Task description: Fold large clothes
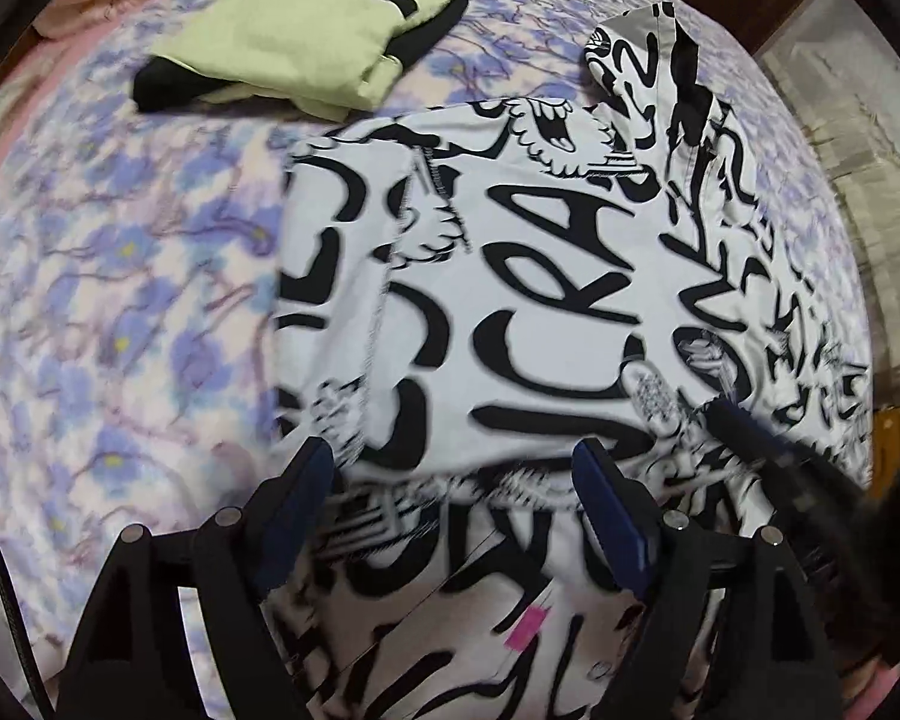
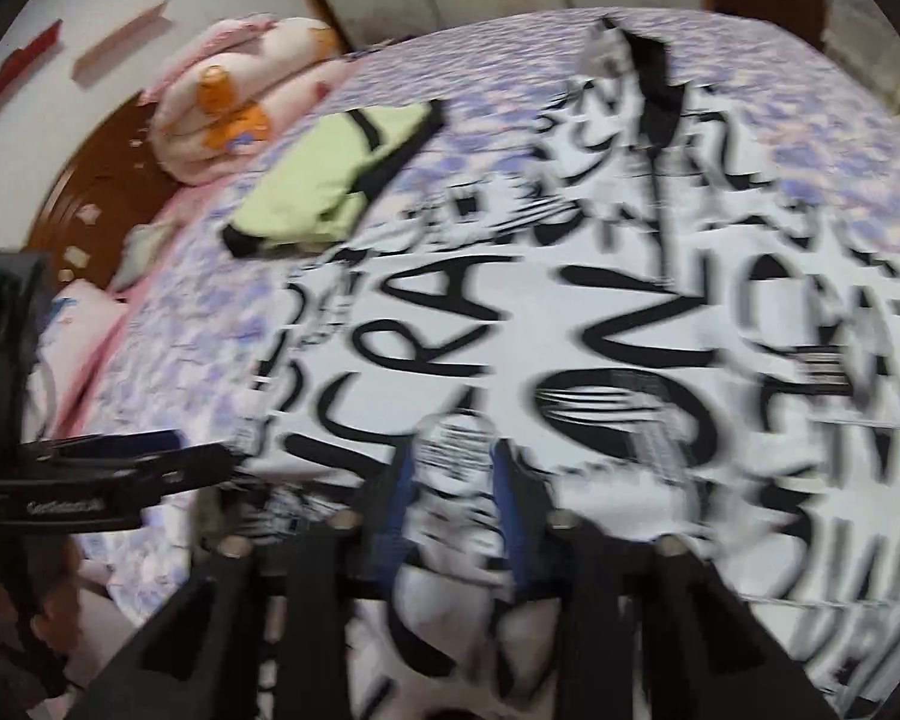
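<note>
Nearest me, the left gripper hangs wide open over the printed garment, while the right gripper pinches a fold of it. Spread on the floral bedspread, it lies before a folded green top.

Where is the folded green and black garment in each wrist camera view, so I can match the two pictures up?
Left wrist view: the folded green and black garment lies at upper left on the floral bedsheet, beyond the black and white printed garment.
Right wrist view: it sits left of centre, upper half, beside the printed garment's far left edge.
Shared landmark: the large "CRA" lettering on the printed garment.
</note>
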Action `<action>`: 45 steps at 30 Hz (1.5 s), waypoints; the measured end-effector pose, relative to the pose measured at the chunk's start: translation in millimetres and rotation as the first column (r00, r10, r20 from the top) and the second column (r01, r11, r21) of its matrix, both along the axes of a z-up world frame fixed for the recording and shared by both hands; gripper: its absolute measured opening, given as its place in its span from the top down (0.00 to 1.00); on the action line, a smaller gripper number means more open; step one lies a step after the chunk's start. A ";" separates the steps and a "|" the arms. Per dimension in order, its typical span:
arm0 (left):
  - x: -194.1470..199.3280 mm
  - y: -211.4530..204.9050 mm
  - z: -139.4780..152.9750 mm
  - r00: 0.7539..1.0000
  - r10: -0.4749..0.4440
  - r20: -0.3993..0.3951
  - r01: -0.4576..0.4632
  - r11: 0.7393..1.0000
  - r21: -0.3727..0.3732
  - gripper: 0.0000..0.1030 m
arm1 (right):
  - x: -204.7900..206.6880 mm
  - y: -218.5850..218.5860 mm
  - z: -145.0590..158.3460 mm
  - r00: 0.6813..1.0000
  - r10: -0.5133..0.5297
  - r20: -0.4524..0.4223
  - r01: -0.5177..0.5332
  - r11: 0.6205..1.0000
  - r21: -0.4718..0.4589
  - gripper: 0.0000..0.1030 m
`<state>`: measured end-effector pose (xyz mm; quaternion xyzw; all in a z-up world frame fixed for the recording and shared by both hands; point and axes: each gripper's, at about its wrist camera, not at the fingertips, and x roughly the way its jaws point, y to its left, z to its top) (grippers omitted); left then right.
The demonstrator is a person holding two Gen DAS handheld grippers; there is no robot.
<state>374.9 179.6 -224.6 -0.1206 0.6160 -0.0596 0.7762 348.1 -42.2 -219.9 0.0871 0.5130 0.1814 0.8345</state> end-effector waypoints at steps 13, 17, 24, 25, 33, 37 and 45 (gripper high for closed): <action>25.5 -13.5 -77.2 0.983 0.002 -0.183 0.012 0.997 0.079 0.91 | 15.2 48.6 -75.4 0.981 0.075 -0.179 -0.088 0.994 -0.067 1.00; 26.9 -15.4 -88.6 0.981 0.004 -0.194 0.017 0.994 0.106 0.93 | 10.5 39.8 -86.1 0.980 0.082 -0.180 -0.098 0.992 -0.081 1.00; 24.3 -12.6 -83.5 0.987 -0.008 -0.163 0.037 0.984 0.177 0.95 | 10.9 -2.4 -83.6 0.985 0.001 -0.173 -0.024 0.991 -0.130 1.00; 22.7 -6.2 -82.7 0.986 -0.001 -0.164 0.030 0.984 0.175 0.96 | 10.6 -8.1 -82.7 0.984 -0.021 -0.176 -0.001 0.992 -0.124 1.00; 22.1 17.2 -78.1 0.986 0.017 -0.169 0.007 0.990 0.142 0.97 | -0.7 -54.5 -69.7 0.979 -0.139 -0.148 0.109 0.975 -0.195 1.00; 20.8 21.0 -77.2 0.986 0.011 -0.165 0.013 0.989 0.144 0.97 | -3.2 -91.1 -62.4 0.959 -0.253 -0.131 0.218 0.948 -0.230 1.00; 18.6 18.2 -71.0 0.985 0.031 -0.167 -0.006 0.989 0.148 0.97 | 1.5 -117.2 -49.1 0.939 -0.323 -0.114 0.285 0.922 -0.261 1.00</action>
